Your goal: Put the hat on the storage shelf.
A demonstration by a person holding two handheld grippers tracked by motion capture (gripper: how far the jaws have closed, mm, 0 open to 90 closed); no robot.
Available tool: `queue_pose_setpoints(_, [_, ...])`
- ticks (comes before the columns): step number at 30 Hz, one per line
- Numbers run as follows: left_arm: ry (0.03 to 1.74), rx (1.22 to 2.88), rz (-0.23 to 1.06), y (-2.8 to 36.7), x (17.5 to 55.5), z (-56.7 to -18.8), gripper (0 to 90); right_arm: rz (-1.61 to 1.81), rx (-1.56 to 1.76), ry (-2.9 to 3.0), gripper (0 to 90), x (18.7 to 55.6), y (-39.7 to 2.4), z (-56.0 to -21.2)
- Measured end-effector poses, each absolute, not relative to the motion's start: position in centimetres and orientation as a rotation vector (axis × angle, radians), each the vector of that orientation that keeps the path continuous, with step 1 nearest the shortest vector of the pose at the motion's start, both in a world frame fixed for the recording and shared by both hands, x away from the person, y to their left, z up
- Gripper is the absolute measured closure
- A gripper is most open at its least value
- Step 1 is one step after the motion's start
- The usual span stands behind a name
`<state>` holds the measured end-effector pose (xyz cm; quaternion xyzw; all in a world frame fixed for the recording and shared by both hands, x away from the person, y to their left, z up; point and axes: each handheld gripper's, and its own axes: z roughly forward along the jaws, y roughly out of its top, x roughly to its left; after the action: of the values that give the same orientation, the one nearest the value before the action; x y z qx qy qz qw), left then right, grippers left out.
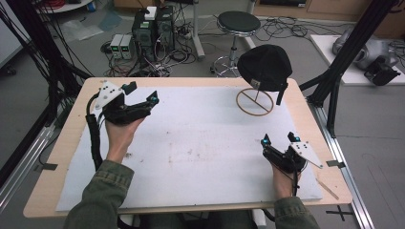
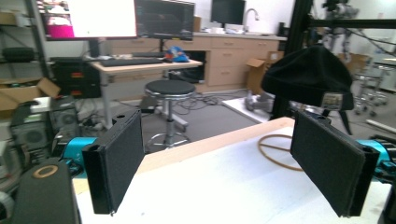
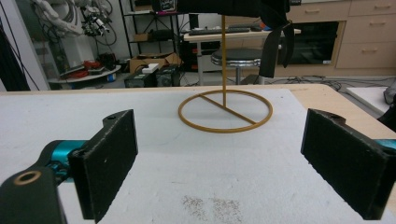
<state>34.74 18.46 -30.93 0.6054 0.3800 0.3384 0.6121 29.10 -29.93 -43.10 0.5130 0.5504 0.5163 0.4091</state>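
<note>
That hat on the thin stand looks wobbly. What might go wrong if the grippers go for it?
The black hat sits atop a thin stand on a light ring base near the table's far edge. A sideways pull could tip it over. Its hanging strap might snag on an open right gripper.

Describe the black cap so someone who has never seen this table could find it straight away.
Start at the white mat covering the wooden table and look to its far right corner. There a thin wooden stand with a ring base rises from the mat, and the black cap sits on top of it. It is the one dark, soft thing raised above the table, with a strap hanging down one side.
</note>
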Motion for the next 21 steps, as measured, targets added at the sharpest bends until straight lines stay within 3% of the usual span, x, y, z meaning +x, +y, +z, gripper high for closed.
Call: queue_pose_setpoints(21, [1.046,1.318,0.986,21.4,30.5,-34.7,16.6,1.29,1.292,1.383,10.1,29.2,-29.7,-43.2])
